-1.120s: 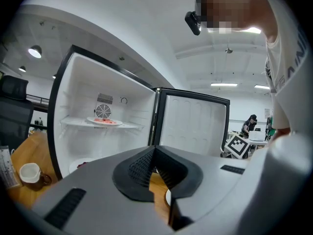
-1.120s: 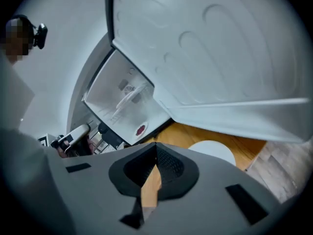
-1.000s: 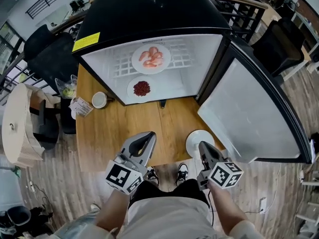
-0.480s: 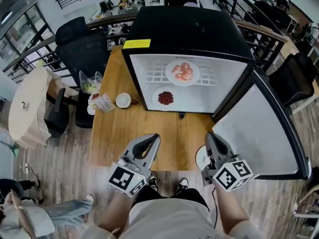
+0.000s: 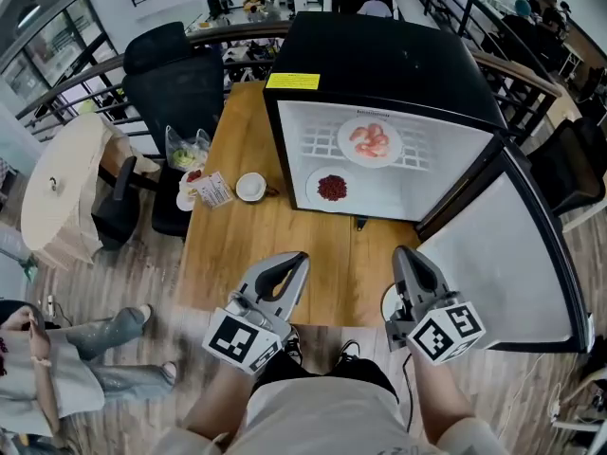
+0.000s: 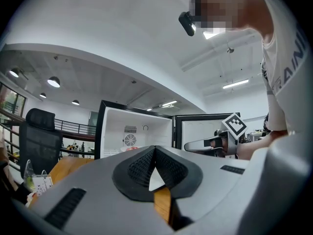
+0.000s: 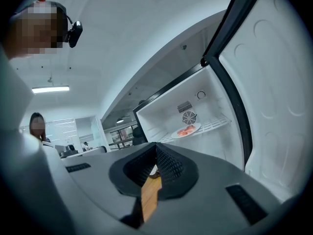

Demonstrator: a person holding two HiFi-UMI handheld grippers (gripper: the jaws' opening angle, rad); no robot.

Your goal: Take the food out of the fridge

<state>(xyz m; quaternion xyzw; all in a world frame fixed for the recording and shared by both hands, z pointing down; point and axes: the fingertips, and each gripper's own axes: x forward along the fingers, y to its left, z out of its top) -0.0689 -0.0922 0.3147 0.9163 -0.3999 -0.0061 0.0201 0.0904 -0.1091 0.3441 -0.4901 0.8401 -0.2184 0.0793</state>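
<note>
Near edge of the wooden table [image 5: 285, 245]: you stand w/ a gripper in each hand, both held low over that edge and pointing toward the open fridge [image 5: 379, 55]. Your L gripper [image 5: 295, 258] has its jaws pressed together at the tips, nothing between them. Your R gripper [image 5: 402, 252] is the same, tips meeting and nothing in its hold. Just beside the R gripper, partly hidden by it, a white plate [image 5: 385, 300] lies at the table's near edge.

Mid-table, left of the fridge, sits a small white cup [image 5: 251, 187]. At the table's left edge is a printed carton [image 5: 214, 191], w/ a clear bag [image 5: 186, 148] just beyond it.

The fridge stands on the table's far right part, its door [image 5: 493, 245] swung wide to your right. The food is inside, in 2 spots. A plate of red food [image 5: 331, 187] sits on the fridge floor nr the front. A plate of pink food [image 5: 370, 141] sits above and behind it on the white wire shelf [image 5: 318, 140]. Both plates are well apart from your grippers.

Beyond the table's far left corner stands a black chair [image 5: 175, 79]. Further left is a round pale wooden table [image 5: 57, 192], and a seated person [image 5: 57, 377] is at lower left.
</note>
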